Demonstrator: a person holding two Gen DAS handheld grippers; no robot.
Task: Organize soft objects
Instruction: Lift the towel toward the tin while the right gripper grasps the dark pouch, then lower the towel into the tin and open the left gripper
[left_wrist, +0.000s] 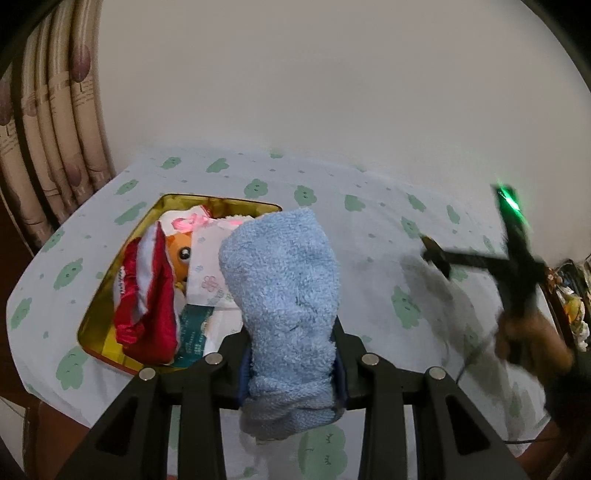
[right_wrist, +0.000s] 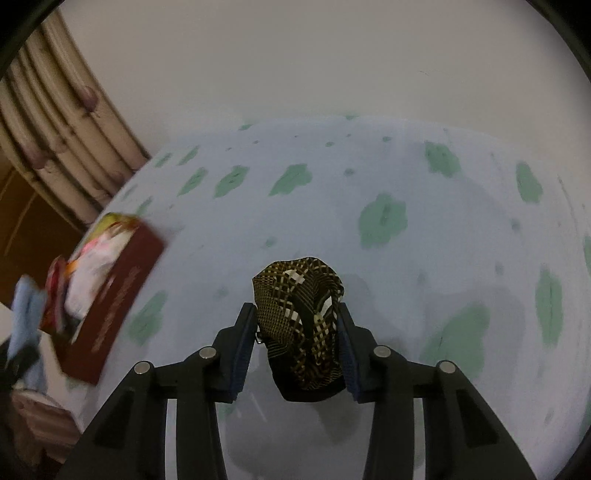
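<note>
Tablecloth (left_wrist: 332, 221): pale, dotted with green clouds, spreading across the whole surface.
Tin box (left_wrist: 110, 280): sitting at the left with red fabric (left_wrist: 147, 295), an orange toy (left_wrist: 181, 251) and white floral cloth (left_wrist: 207, 273) piling inside.
Blue towel (left_wrist: 284, 295): standing up between the left gripper (left_wrist: 291, 354) pads, which are clamping it, beside the box.
Patterned cloth (right_wrist: 301, 325): the right gripper (right_wrist: 297, 347) is pinching this black-and-gold bundle above the tablecloth, well right of the box.

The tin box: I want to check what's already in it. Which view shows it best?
The left wrist view: the tin box is sharp, its open top showing. The right wrist view gives only a blurred side at the left edge.
</note>
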